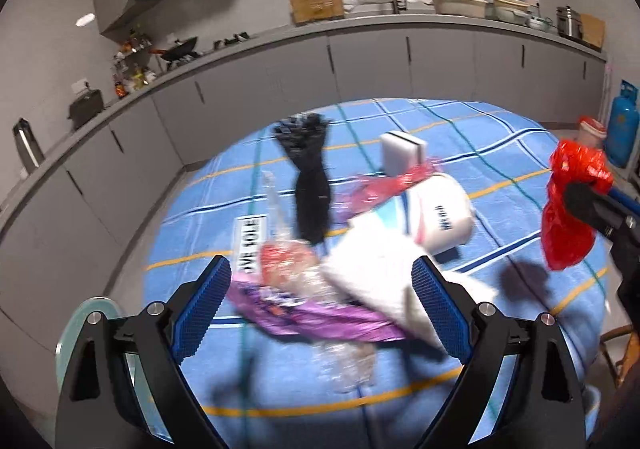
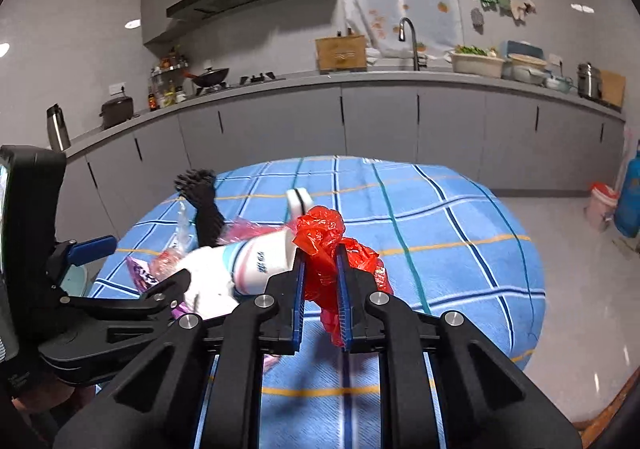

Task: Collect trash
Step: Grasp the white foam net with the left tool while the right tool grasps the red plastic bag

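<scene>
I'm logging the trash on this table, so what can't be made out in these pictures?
- Pile between the left gripper fingers: motion-blurred in the left wrist view.
- Purple wrapper: right wrist view, half hidden by the left gripper.
- Lettering on the white cup: too blurred to read.
- Red plastic bag in the right gripper: lower part hidden by fingers.

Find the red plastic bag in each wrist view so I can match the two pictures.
Left wrist view: the red plastic bag hangs at the far right edge, pinched in the right gripper, above the blue checked tablecloth.
Right wrist view: the bag is at the centre, clamped between the gripper's blue pads.
Shared landmark: the black glove lying on the cloth.
</scene>
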The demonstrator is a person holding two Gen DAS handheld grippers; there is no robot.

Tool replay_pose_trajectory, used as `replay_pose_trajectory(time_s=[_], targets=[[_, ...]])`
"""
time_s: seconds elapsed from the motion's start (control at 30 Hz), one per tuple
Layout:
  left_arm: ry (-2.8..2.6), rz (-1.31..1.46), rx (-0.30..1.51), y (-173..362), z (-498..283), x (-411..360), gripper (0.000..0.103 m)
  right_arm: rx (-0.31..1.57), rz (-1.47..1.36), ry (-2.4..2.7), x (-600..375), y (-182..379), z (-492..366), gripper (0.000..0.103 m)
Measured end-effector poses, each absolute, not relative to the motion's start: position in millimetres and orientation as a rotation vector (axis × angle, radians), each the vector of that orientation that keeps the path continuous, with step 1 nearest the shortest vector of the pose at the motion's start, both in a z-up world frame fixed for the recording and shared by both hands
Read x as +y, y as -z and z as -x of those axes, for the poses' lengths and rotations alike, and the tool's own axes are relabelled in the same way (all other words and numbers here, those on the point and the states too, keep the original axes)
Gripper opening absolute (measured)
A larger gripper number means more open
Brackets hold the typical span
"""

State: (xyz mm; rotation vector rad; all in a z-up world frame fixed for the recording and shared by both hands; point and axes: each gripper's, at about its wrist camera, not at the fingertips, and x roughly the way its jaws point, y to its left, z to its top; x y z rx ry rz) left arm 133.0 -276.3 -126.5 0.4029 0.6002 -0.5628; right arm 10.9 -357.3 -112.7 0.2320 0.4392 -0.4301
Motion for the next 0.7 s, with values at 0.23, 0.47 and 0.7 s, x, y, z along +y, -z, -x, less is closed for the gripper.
replay_pose_trajectory(time_s=[0.23, 0.47, 0.7], targets=[[0.598, -0.446, 0.635, 144.0, -130.7, -305.0, 0.089, 0.429, -0.263, 0.448, -372.0, 116.6, -3.8, 0.015], [0.658, -0.442, 0.695, 157.1, -131.6, -312.3, 0.047, 0.432, -0.274, 0.431, -372.0, 121.8, -3.4, 0.015], [0.715, -0.413, 0.699, 148.1, -127.5, -306.4, 0.023, 0.426, -0.264, 0.430, -366.9, 118.7, -4.4, 0.015]])
